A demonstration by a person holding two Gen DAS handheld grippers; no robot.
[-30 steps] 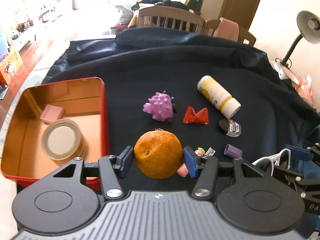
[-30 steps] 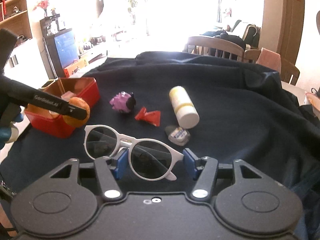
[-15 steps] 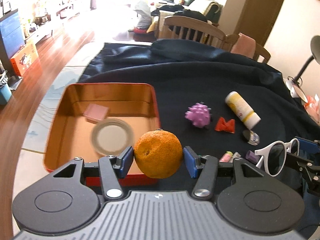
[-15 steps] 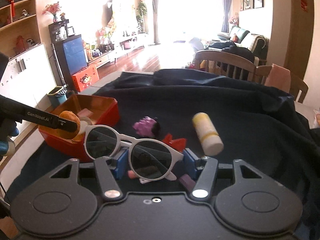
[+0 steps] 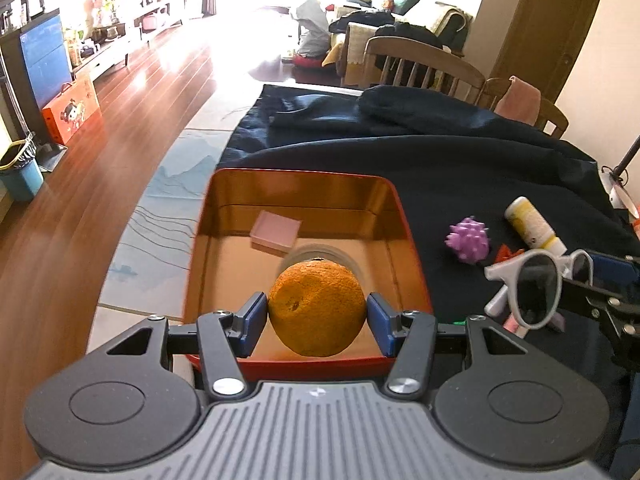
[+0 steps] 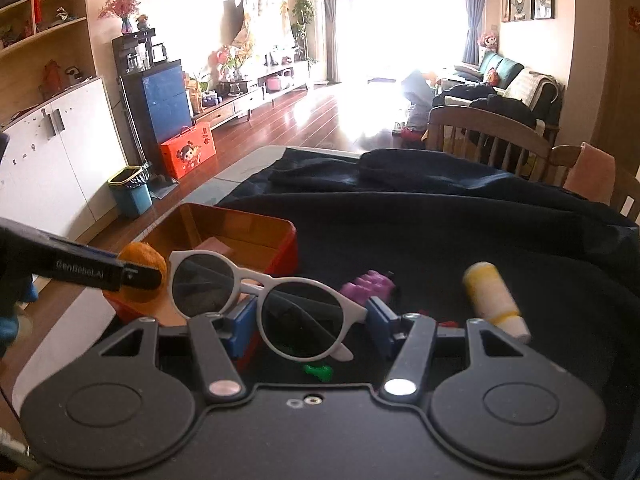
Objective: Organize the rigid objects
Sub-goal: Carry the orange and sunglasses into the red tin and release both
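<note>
My left gripper is shut on an orange and holds it over the near part of the red tin box. The box holds a pink block and a round lid, partly hidden behind the orange. My right gripper is shut on white sunglasses and holds them above the dark cloth, right of the box. The sunglasses also show in the left wrist view. The orange and the left gripper show at the left of the right wrist view.
On the dark blue cloth lie a purple spiky toy, a yellow-and-white bottle, a red wrapper and small bits near the sunglasses. Wooden chairs stand behind the table. The table's left edge drops to the floor.
My left gripper has carried the orange leftward from the cloth to over the red box. My right gripper has moved left and up with the sunglasses, closer to the box.
</note>
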